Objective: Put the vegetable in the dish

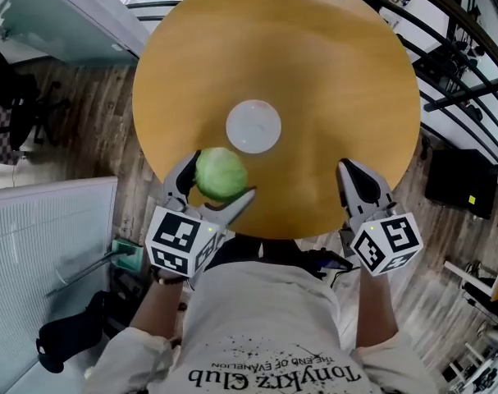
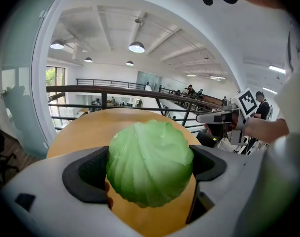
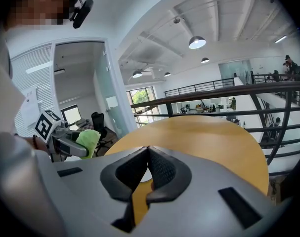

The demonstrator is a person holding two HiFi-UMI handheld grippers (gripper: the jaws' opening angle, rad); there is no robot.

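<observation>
A: Entry, left claw (image 1: 219, 178). State?

B: Clamped on the cabbage (image 2: 150, 163). In the left gripper view both dark pads (image 2: 85, 174) press its sides at about the widest part. The leaf ribs face the camera.

A: Where is the cabbage relative to the dish (image 1: 253, 125)?

B: Head view: over the near edge of the round bench (image 1: 322, 72), just beside the dish on the person's near-left, not over it. The dish is white, looks shallow, and has nothing in it. I cannot tell whether the cabbage clears the wood or brushes it.

A: Right claw (image 3: 149, 157)?

B: Shut, with nothing in it. The jaw tips meet in its own view. It hangs at the near right edge of the bench, well apart from the dish.

A: Handling notes?

B: Judgement only. It is a small, compact ball with a smooth, waxy-looking skin, and is probably light and fairly firm. Being round, it could slip out of a hold above or below the middle, so the present hold across the widest part looks right. It is nearly as wide as the dish, so I expect it to roll if let go off-centre. Set it down at the middle, low, then ease the jaws apart.
</observation>
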